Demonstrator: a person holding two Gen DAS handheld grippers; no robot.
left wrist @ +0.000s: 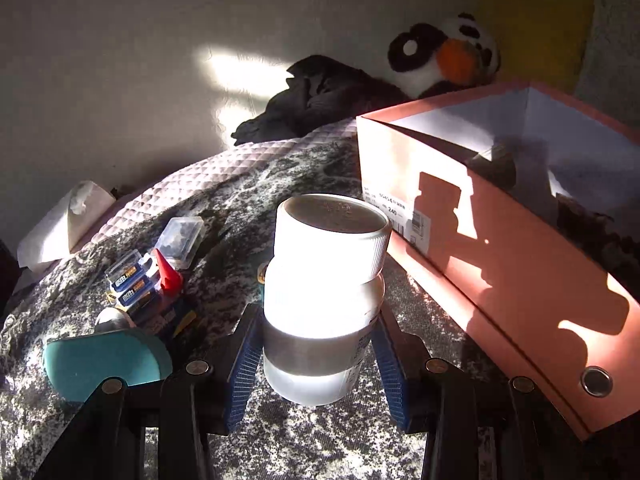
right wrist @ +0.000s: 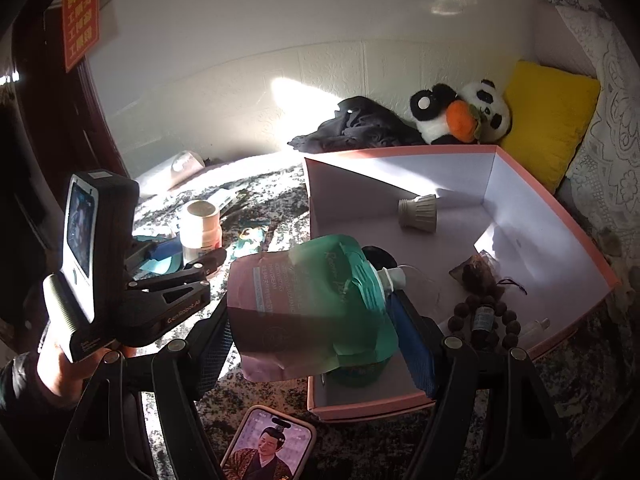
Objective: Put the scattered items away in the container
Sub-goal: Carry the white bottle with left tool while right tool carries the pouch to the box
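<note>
Where the sun falls across the patterned blanket [right wrist: 272, 208], the pink cardboard box [right wrist: 592, 276] fills the right half of the right wrist frame, open at the top with a white inside. In it lie a grey ribbed cap-shaped piece [right wrist: 418, 213] near the far wall, a small dark brown pouch [right wrist: 476, 270] toward the right, a string of brown wooden beads [right wrist: 506, 322] at the lower right corner with a small dark dropper bottle [right wrist: 483, 320] lying among them, and a round black object [right wrist: 378, 257] that is mostly hidden. The right gripper [right wrist: 320, 332] is clenched on a green and pink spouted refill pouch [right wrist: 316, 300], which hangs over the near left corner of the box, its white spout pointing right. In the left wrist frame the left gripper [left wrist: 316, 356] has its blue pads [left wrist: 240, 364] pressed against both sides of a white pill bottle [left wrist: 326, 300] at the centre, upright on the blanket, just left of the box wall [left wrist: 500, 264]. At the left of that frame remain a teal case [left wrist: 106, 364], a pack of blue battery cases [left wrist: 134, 284], a red cone-shaped tip [left wrist: 168, 272] and a small clear plastic case [left wrist: 180, 240]. A phone [right wrist: 268, 446] lies on the blanket at the bottom of the right wrist frame.
</note>
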